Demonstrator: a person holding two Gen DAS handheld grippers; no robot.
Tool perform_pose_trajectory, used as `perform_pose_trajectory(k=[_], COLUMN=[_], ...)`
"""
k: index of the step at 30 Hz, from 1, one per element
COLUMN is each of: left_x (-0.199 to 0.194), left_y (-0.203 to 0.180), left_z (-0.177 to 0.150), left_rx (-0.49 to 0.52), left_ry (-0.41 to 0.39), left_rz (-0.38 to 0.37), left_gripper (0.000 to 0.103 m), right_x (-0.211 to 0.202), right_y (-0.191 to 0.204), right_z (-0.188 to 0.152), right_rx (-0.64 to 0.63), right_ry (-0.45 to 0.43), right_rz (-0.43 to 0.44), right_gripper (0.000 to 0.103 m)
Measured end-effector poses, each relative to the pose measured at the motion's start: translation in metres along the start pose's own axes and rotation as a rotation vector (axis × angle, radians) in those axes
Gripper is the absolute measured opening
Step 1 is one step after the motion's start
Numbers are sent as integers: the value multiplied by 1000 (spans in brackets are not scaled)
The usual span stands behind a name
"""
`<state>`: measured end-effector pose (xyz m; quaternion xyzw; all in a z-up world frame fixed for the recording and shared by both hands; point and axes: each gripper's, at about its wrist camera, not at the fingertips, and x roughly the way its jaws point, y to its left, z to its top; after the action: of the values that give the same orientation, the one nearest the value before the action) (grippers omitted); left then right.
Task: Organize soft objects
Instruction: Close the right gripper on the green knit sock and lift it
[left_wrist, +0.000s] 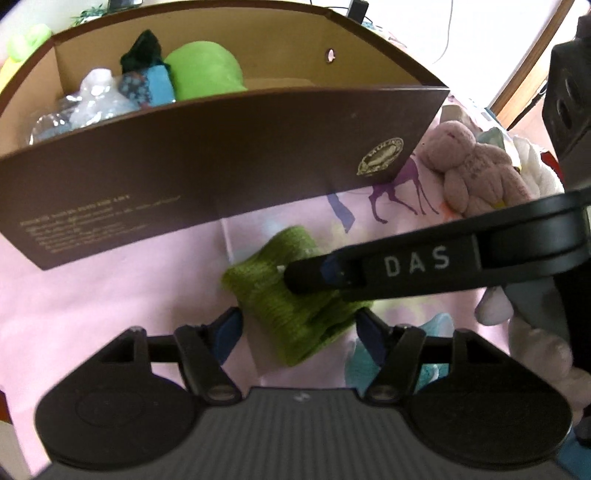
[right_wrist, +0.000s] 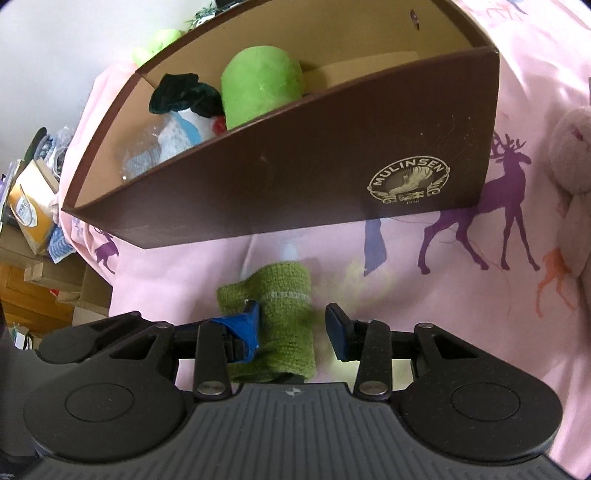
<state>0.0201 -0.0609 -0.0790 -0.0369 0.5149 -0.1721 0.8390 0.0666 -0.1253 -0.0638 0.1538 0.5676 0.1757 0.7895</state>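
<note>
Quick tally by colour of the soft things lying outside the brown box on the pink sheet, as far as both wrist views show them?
Green: 1, knitted piece in front of the box
Pink: 1, plush toy
White: 1, plush, partly hidden
Turquoise: 1, knit item, partly hidden
Total: 4 that I can make out.

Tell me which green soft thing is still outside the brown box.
The knitted olive-green sock, lying on the pink sheet in front of the brown box. The smooth bright-green plush already sits inside the box.
</note>
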Motion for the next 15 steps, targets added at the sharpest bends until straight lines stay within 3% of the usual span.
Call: perform_pose_trajectory(k=[6, 15], left_x=[0, -8], left_y=[6, 6], left_z=[-1, -2], left_rx=[-19, 10], left_ry=[-33, -86], left_rz=[-33, -36], left_gripper=[47, 30], right_x=[0, -1], right_y=[3, 5], right_z=[-1, -3], right_rx=[-23, -40], right_ry=[-6, -15], right_rz=[0, 33], right_gripper=[21, 6])
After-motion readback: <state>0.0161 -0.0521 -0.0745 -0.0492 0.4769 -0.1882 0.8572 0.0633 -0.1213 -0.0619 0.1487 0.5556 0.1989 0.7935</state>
